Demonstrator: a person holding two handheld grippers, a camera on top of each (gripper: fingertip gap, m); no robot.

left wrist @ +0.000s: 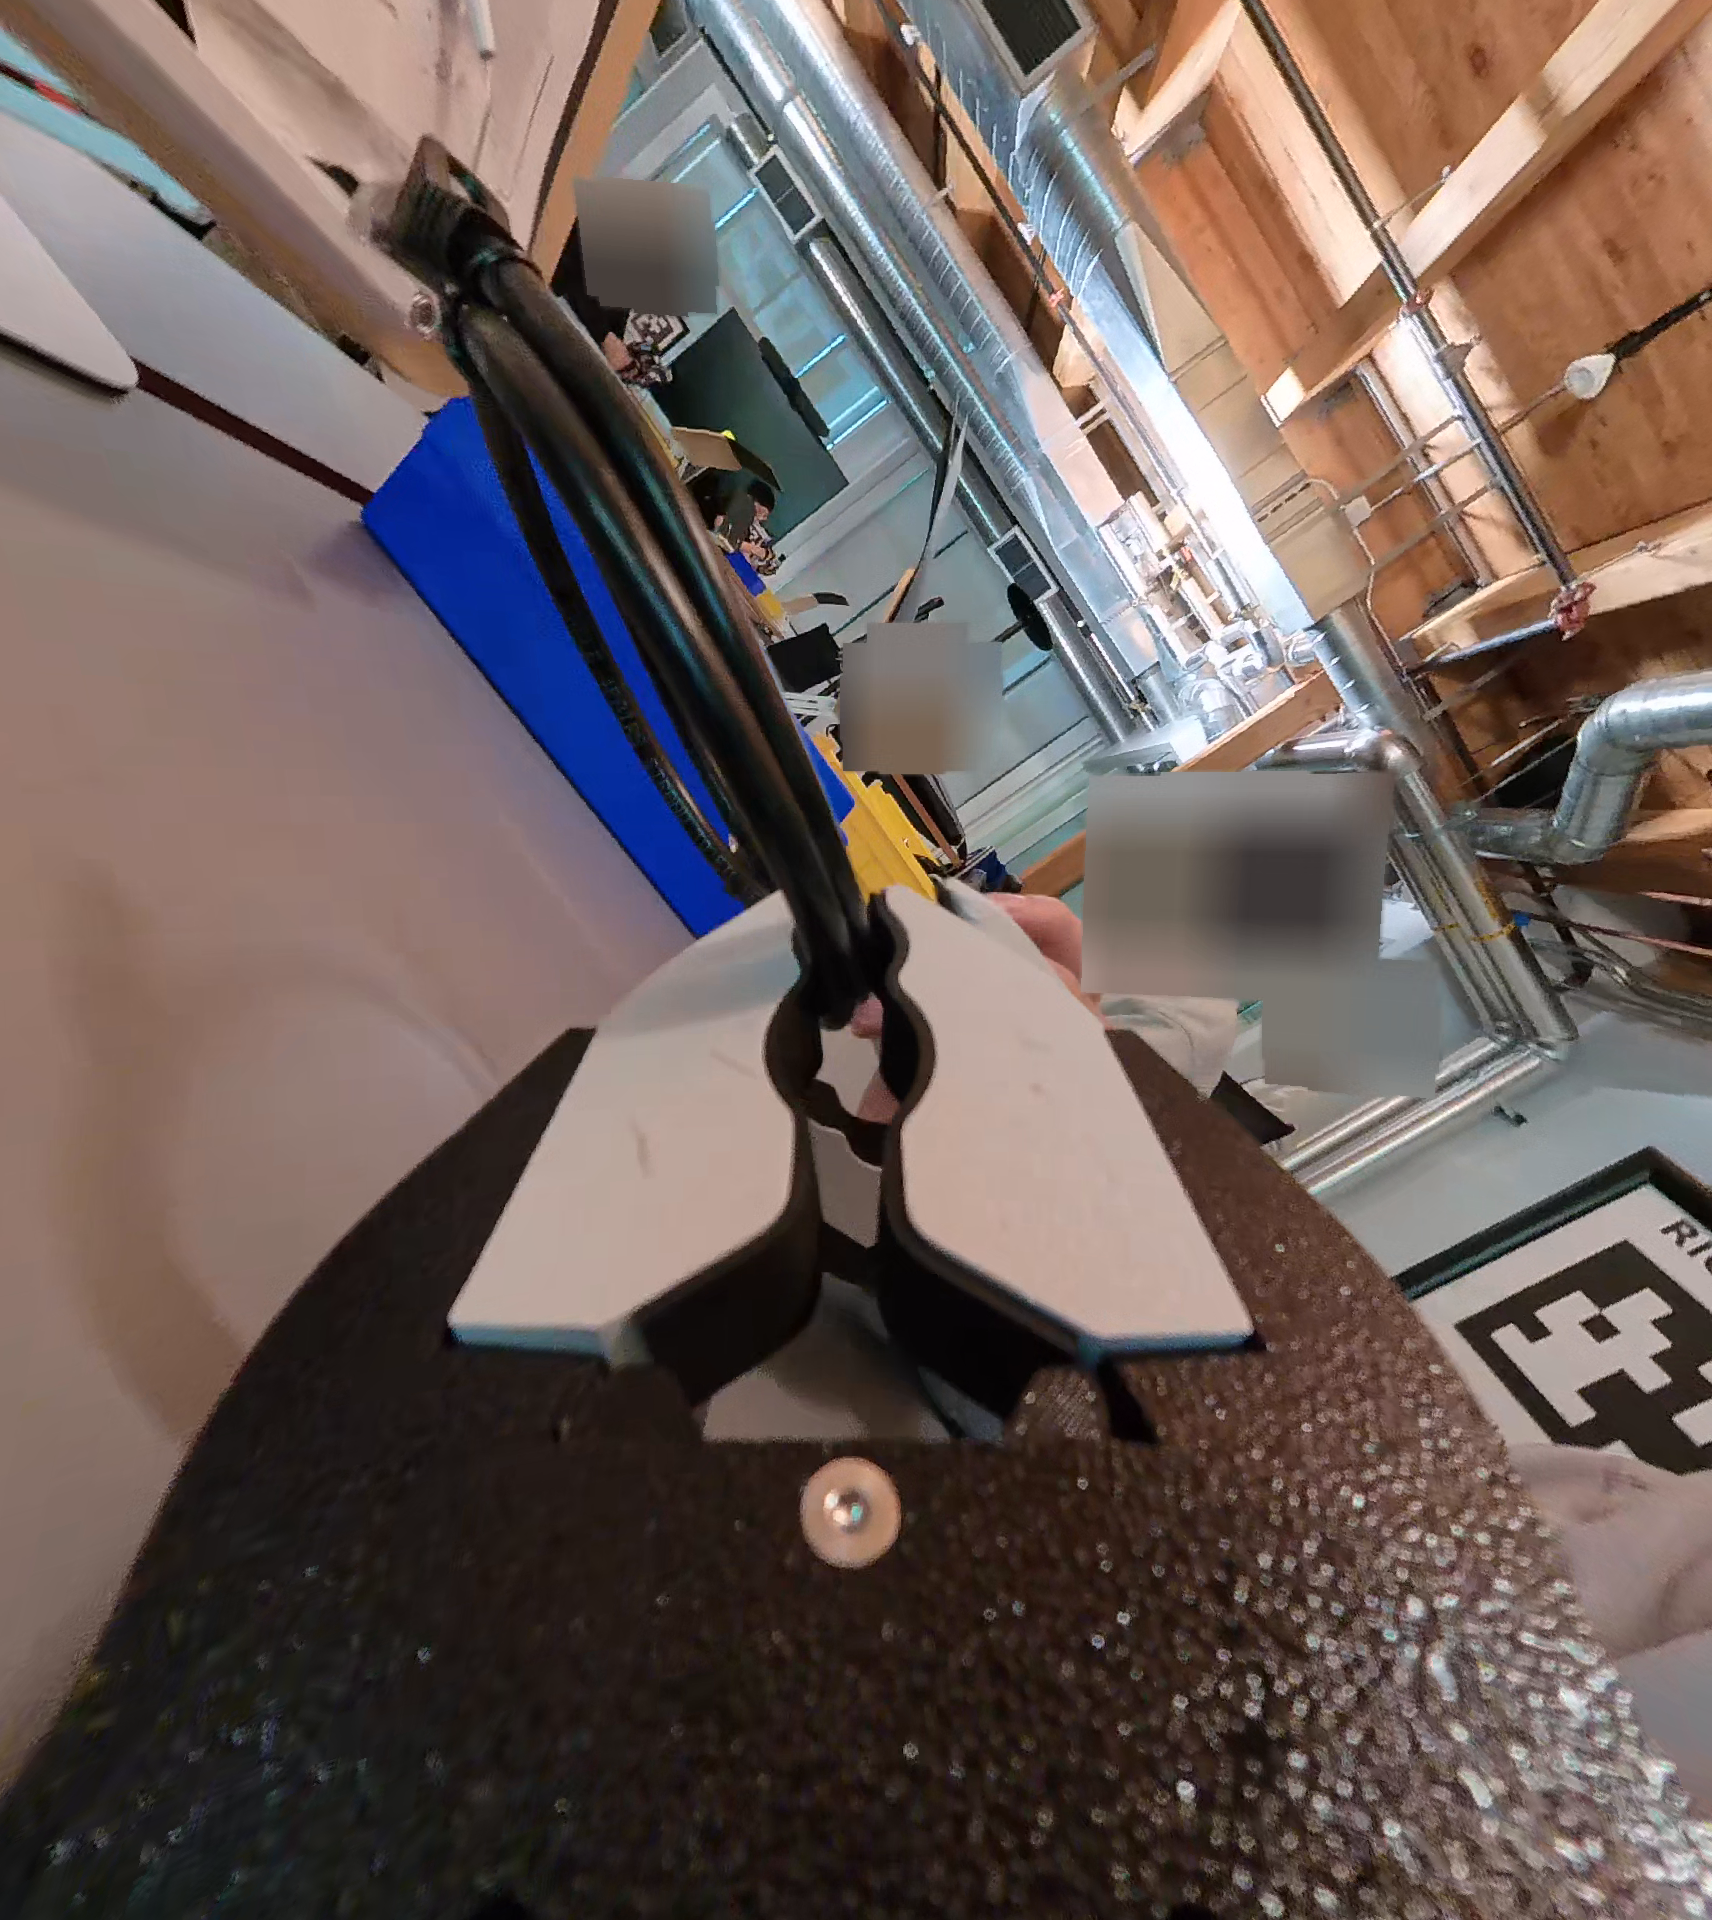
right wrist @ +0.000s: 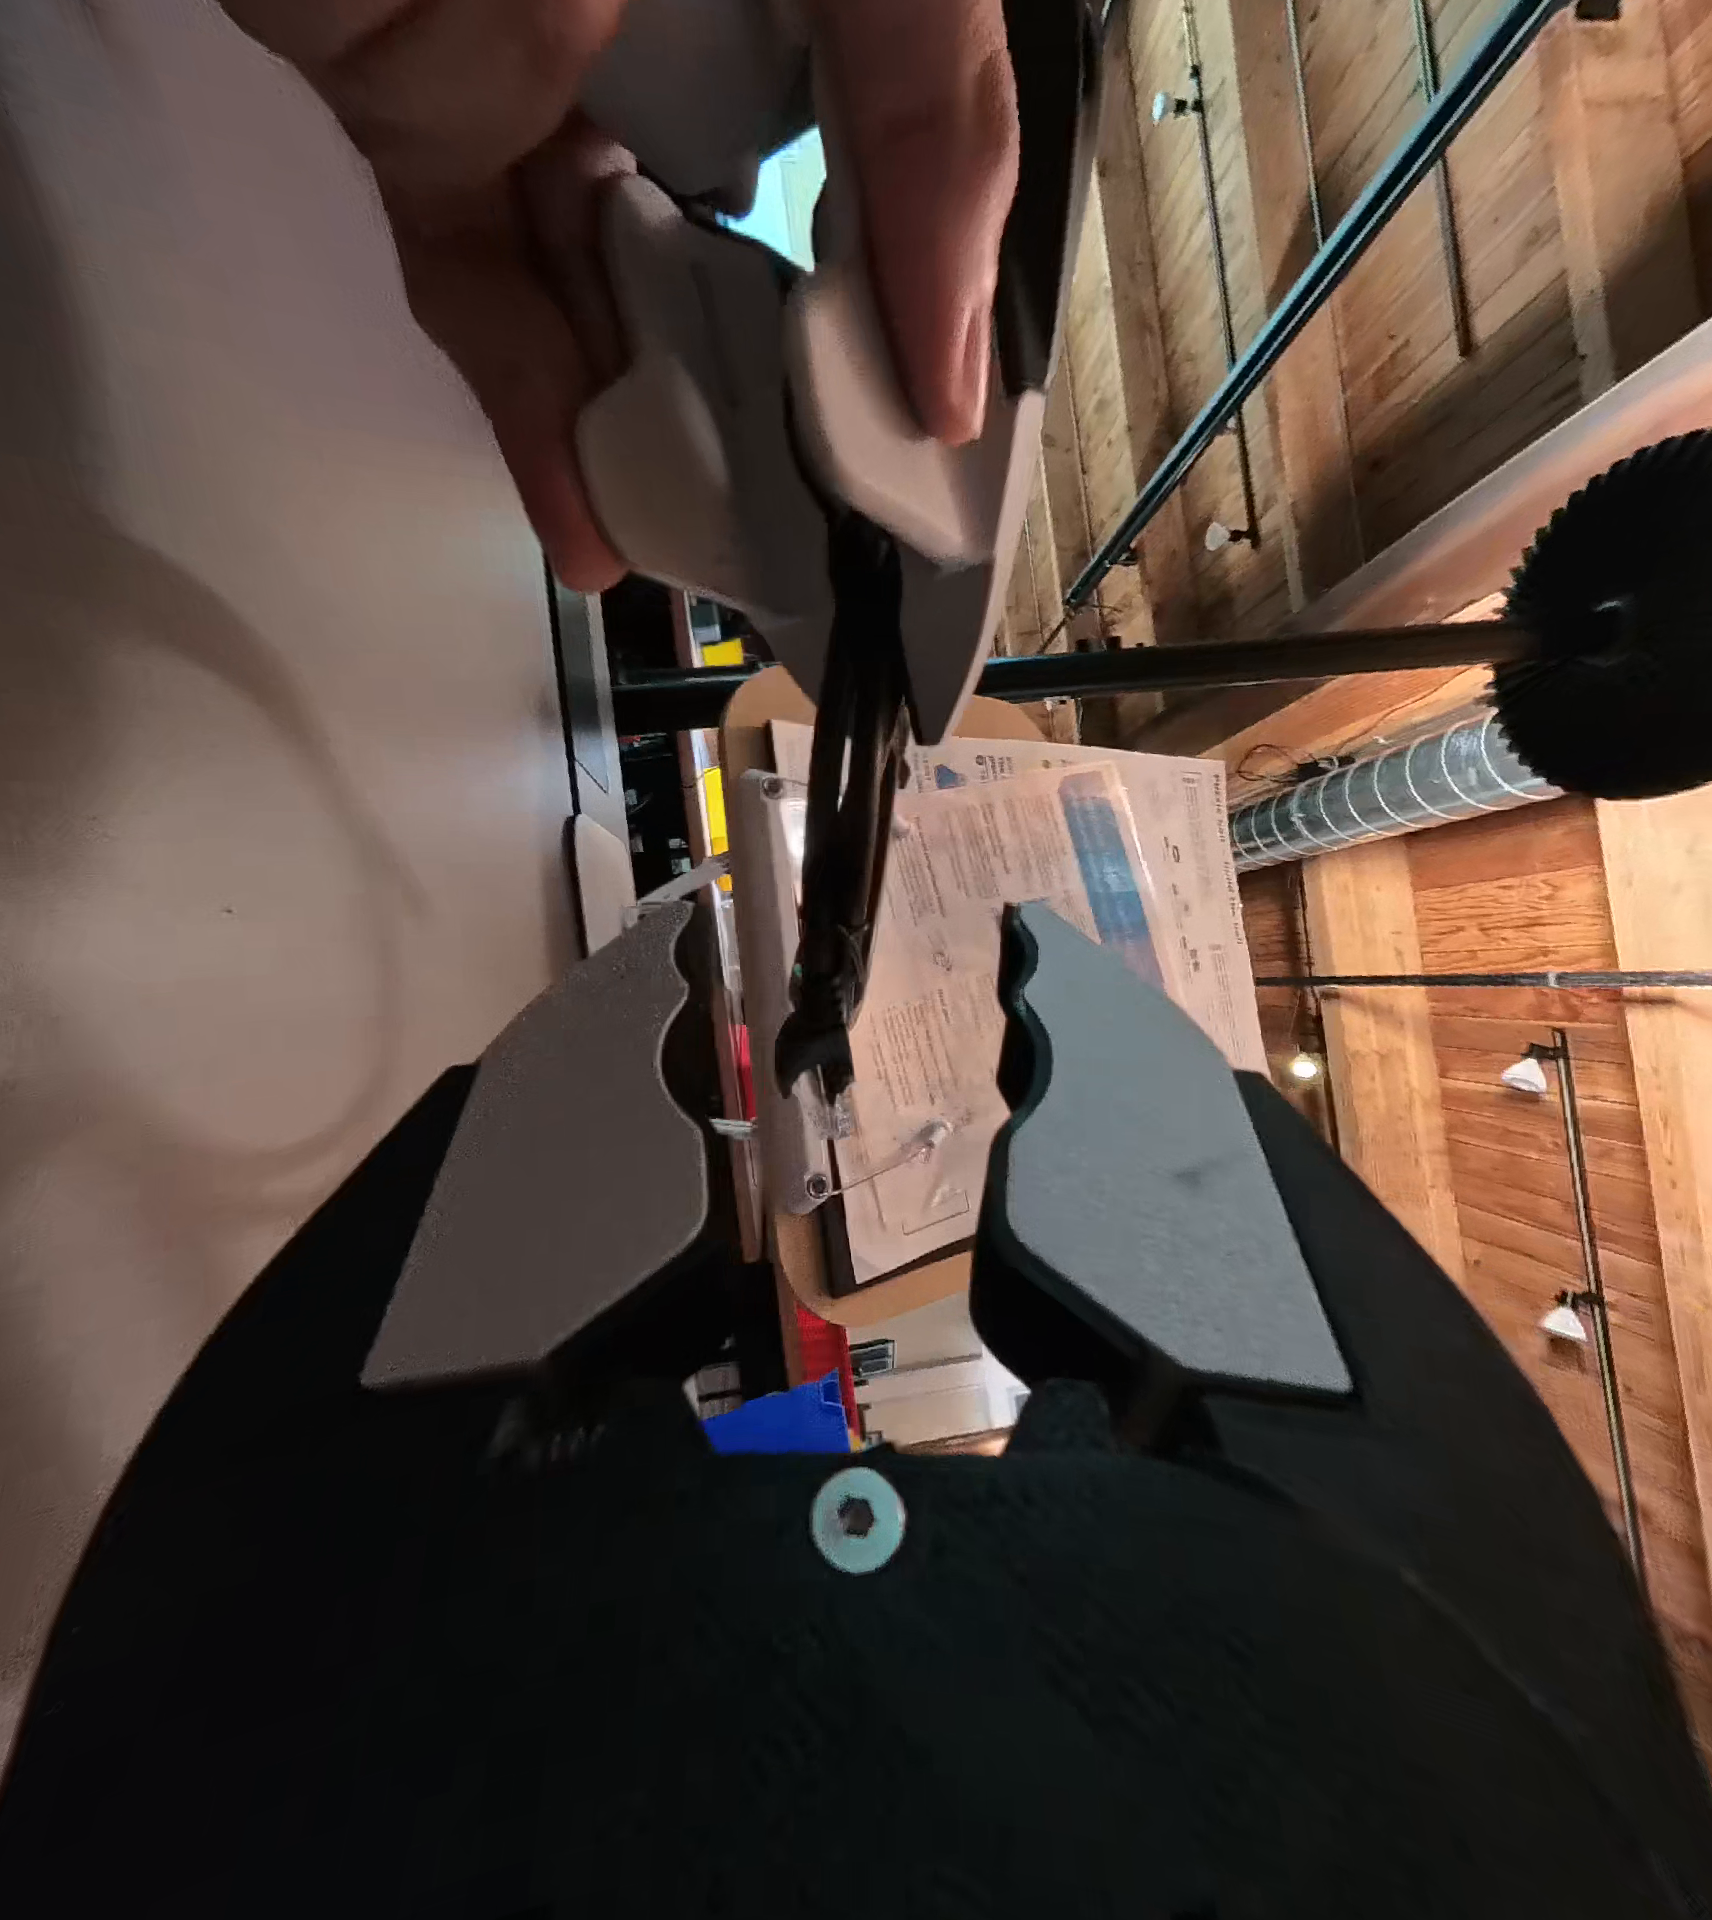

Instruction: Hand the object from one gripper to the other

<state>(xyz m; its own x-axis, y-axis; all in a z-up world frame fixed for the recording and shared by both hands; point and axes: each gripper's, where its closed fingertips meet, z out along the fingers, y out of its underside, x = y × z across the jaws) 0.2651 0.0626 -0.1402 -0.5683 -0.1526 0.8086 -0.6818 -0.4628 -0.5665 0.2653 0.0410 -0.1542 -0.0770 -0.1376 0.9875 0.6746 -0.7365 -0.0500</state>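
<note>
A bundled black cable (left wrist: 623, 582) with a plug end (left wrist: 426, 208) sticks out forward from my left gripper (left wrist: 873, 920), which is shut on it near the fingertips. In the right wrist view the left gripper (right wrist: 878, 665), held by a hand (right wrist: 914, 208), comes in from the top with the cable (right wrist: 836, 862) hanging from it. The cable's clear plug (right wrist: 826, 1107) hangs between the fingers of my right gripper (right wrist: 841, 920). The right gripper is open, its jaws wide on either side of the cable and apart from it.
A white table surface (left wrist: 156, 831) fills the left side. A blue bin (left wrist: 478, 582) stands on it. A clipboard with papers (right wrist: 1039, 935) lies behind the cable. A black pleated disc on a pole (right wrist: 1662, 613) stands at right. A black-and-white marker tag (left wrist: 1641, 1351) shows at lower right. My two grippers' fingertips are within a few centimetres of each other.
</note>
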